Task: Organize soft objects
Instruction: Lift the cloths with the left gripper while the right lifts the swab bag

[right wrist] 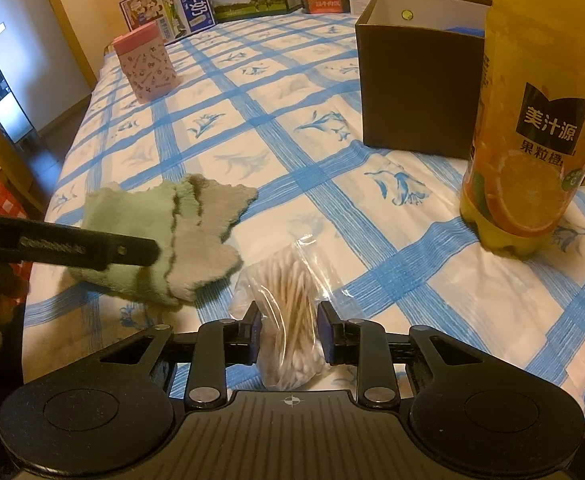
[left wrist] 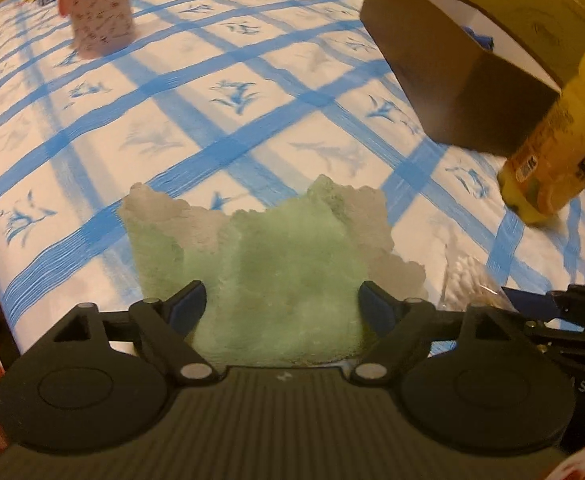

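Two grippers work over a table covered by a white cloth (left wrist: 252, 128) with blue bands and blue flower prints. From the left wrist view, the left gripper (left wrist: 282, 304) has its jaws spread wide, one blue pad on each side of a folded green-and-grey towel (left wrist: 276, 264). The pads do not press on the towel; the fabric lies between them on the tablecloth, near the front edge. From the right wrist view, the same towel (right wrist: 172, 232) sits at the near left, with the left gripper's dark frame reaching over it from the left side.

The right gripper (right wrist: 288, 328) has its jaws drawn in on a clear plastic bag of cotton swabs (right wrist: 288, 300). Both blue pads touch the bag's sides, and the bag lies on the cloth just right of the towel. In the left wrist view the bag (left wrist: 468, 276) shows at the near right, beside the towel's grey edge.

A dark open-topped box (right wrist: 416, 88) stands toward the far right of the table, with something blue inside that is too hidden to name. An orange juice bottle (right wrist: 532, 128) stands upright at the right, nearer than the box and just beside it. A pink patterned canister (right wrist: 146, 66) stands at the far left. Printed cartons (right wrist: 212, 0) line the far edge of the table.
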